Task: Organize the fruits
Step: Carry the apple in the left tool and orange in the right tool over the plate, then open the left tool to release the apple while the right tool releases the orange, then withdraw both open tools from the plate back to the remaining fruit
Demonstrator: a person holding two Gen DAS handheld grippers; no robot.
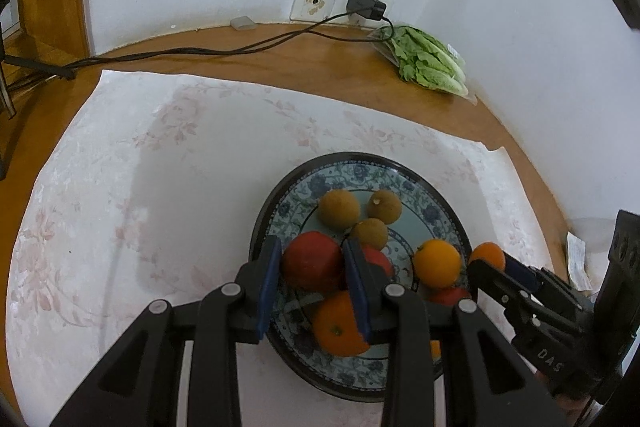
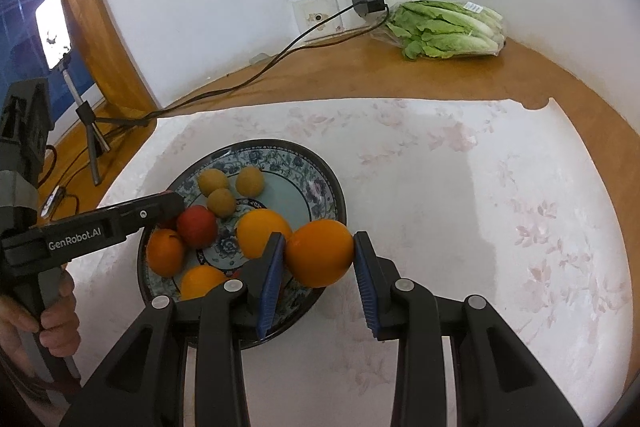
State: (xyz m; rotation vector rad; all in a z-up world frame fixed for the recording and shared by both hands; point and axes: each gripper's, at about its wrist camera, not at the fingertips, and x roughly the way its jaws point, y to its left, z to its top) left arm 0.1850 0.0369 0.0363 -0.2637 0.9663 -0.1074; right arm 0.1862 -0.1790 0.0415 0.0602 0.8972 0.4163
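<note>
A blue floral plate holds three small brown round fruits, oranges and red fruits. My left gripper is shut on a red fruit over the plate's left side. My right gripper is shut on an orange at the plate's right rim; it shows in the left wrist view with the orange at its tip.
A white floral cloth covers the wooden table. Bagged lettuce lies at the back by the wall. A charger and black cable run from the wall socket along the table's back.
</note>
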